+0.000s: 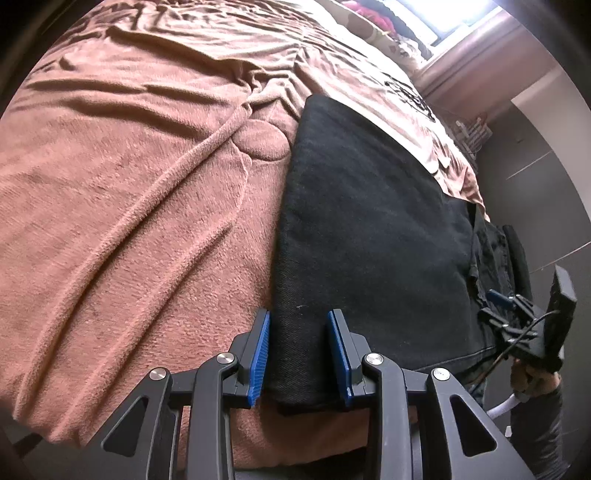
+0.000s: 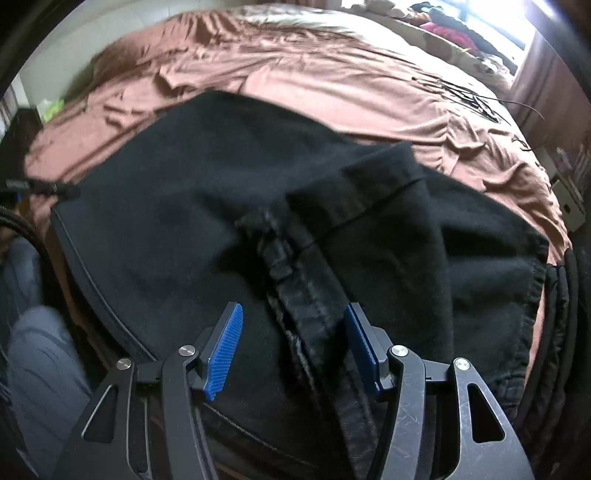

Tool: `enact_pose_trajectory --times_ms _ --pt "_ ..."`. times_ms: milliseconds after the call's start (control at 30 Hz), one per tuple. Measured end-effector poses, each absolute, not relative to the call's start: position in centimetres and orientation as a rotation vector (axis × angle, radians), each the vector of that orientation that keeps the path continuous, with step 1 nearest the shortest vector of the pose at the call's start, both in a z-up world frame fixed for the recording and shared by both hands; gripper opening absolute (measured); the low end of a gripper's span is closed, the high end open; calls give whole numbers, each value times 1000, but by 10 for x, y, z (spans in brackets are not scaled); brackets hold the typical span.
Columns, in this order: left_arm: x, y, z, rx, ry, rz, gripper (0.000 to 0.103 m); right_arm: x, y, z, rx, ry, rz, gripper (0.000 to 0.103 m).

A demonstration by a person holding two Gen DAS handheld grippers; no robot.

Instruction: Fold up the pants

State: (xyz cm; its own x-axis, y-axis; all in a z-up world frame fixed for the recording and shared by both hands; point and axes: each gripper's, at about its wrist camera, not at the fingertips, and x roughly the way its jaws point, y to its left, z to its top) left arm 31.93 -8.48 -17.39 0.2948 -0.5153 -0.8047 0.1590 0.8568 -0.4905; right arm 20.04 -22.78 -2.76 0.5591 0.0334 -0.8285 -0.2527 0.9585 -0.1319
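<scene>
In the left wrist view, the left gripper (image 1: 298, 354) sits nearest, its blue-padded fingers (image 1: 258, 360) spread apart around the near corner of the black pants (image 1: 369, 221), with the fabric lying between the pads but not pinched by them. The pants lie folded into a long dark panel on the brown blanket (image 1: 129, 184), running from the near edge of the bed away toward the far right. At the right edge of this view the right gripper (image 1: 517, 317) shows, small and dark against the cloth, beside the bunched end of the pants; a gloved hand (image 1: 535, 380) holds it from below. In the right wrist view, the right gripper (image 2: 293, 349) has its jaws parted wide, the blue pads (image 2: 225, 354) on either side of a thick seamed band of the pants (image 2: 166, 240) that runs up between them without being squeezed. Just beyond, a hemmed flap (image 2: 369, 184) lies folded over the broad dark body of the garment. Farther off the blanket (image 2: 332, 85) stretches in wrinkles across the bed, and at the far right a bright window (image 2: 498, 22) stands above a pile of clothes (image 2: 443, 29).
</scene>
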Motion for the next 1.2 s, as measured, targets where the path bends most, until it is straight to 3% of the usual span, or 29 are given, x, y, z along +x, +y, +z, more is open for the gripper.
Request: enact_pose_trajectory --times_ms 133,300,500,933,1200 --pt "319 -85 -173 -352 1187 -469 32 208 -222 -34 -298 973 153 55" --pt "319 -86 -172 -353 1186 -469 32 218 -214 -36 -346 964 122 15" --pt "319 -85 -172 -359 1185 -466 32 215 -213 -27 -352 925 104 1" --pt "318 -80 -172 -378 1178 -462 32 180 -281 27 -136 774 16 0" --pt "318 -81 -172 -383 1181 -463 32 165 -357 38 143 719 -89 0"
